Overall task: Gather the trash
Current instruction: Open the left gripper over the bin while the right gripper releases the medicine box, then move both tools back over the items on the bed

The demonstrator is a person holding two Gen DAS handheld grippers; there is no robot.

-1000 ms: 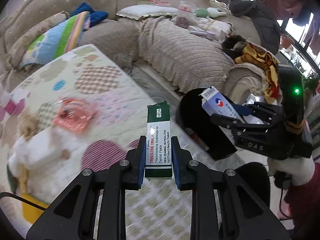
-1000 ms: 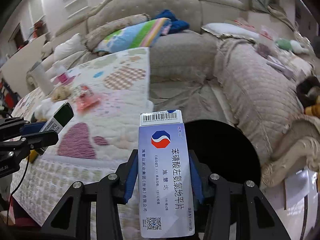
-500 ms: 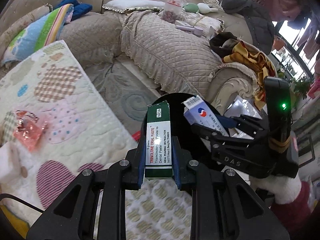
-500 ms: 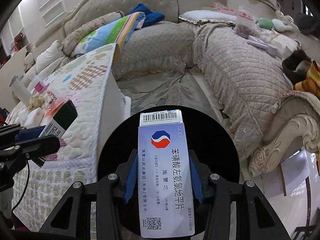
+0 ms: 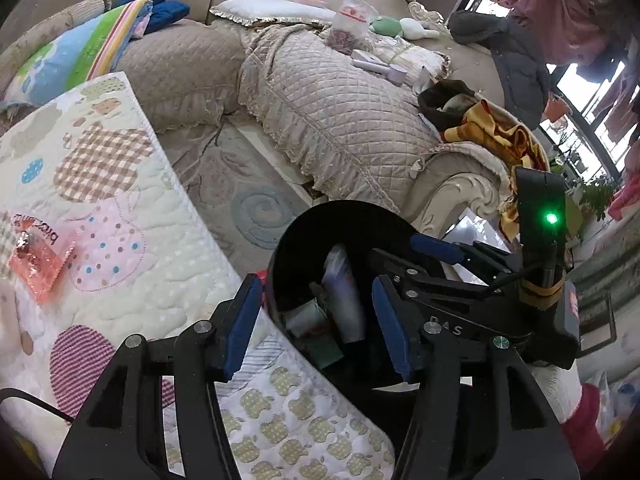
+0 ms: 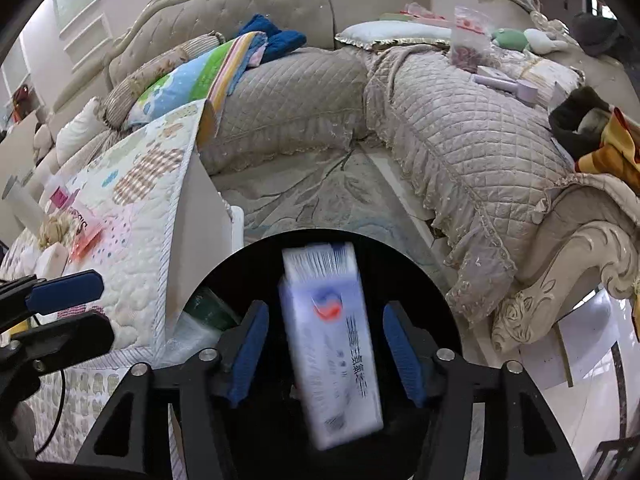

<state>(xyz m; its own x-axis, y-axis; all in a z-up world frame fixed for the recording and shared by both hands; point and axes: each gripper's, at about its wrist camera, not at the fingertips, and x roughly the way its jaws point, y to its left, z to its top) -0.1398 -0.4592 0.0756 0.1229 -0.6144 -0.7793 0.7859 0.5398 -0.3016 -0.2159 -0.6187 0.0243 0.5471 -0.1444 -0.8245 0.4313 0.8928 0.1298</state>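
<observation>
Two grippers hang over the black bin (image 6: 432,280), both with jaws spread and holding nothing. Nearest in the right wrist view, the right gripper (image 6: 324,352) has its blue pads well clear of the white medicine box (image 6: 332,364), which is blurred and tilted between the fingers, apparently dropping into the bin's mouth. In the left wrist view the left gripper (image 5: 318,324) is likewise wide apart and empty, poised above the bin's near rim, which sits beside the edge of the quilted mat (image 5: 120,200).

To do this release well, I judge that both grippers should stay centred over the opening until the box has fallen clear of the pads, and lift straight up so no finger clips the rim.

Inside the bin lie a green box (image 6: 210,312) against the left wall, some pale crumpled packaging, and the white box on end. Farther out on the mat, a pink plastic wrapper (image 5: 38,264) lies flat, probably trash left to collect. Beyond it stands the quilted sofa (image 5: 340,112), strewn with cushions and clothes.
</observation>
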